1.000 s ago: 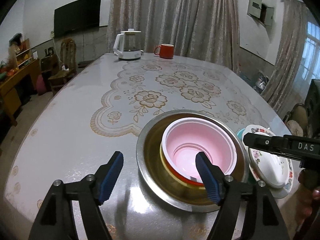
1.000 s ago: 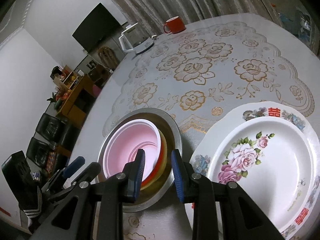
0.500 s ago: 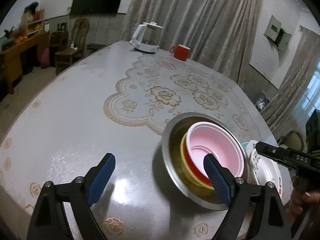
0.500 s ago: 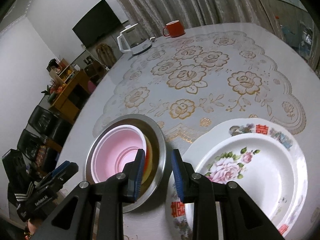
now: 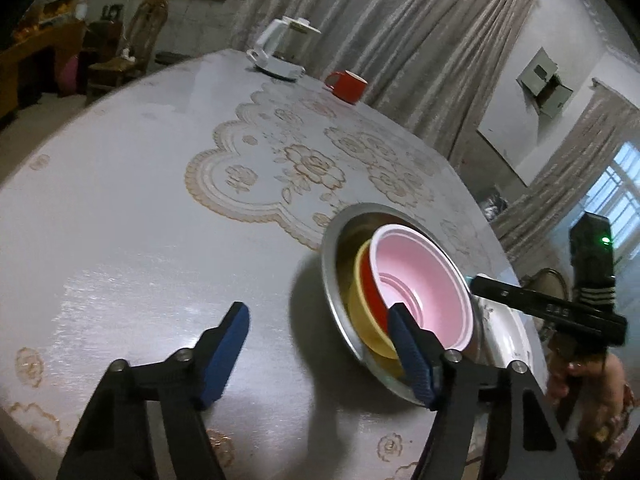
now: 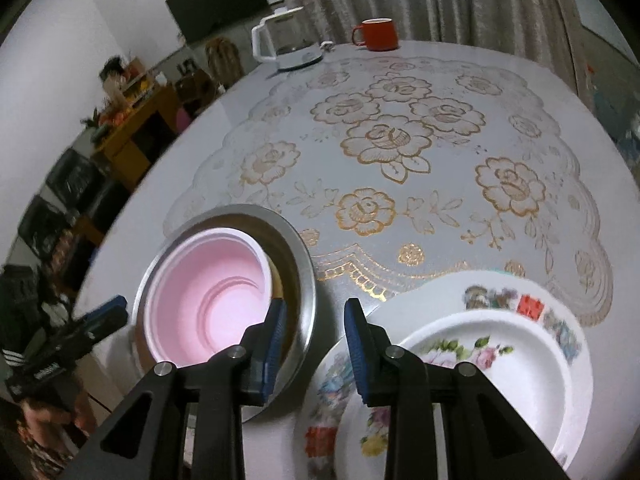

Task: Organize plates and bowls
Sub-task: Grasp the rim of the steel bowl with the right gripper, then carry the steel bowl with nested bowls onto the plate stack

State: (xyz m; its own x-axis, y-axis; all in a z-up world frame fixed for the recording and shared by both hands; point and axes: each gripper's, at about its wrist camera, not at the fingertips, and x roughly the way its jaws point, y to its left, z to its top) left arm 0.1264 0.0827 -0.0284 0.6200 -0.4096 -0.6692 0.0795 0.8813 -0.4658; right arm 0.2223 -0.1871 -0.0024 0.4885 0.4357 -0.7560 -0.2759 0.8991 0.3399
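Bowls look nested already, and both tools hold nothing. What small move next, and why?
Probably ease the right tool right and down to the rim of the top plate. It is open and empty between the steel basin and the plates, and the pink bowl already sits nested in the basin.

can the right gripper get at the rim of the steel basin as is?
Probably yes: the right gripper is open and hangs just above the round steel basin's near rim, with nothing between. The floral plate sits beside.
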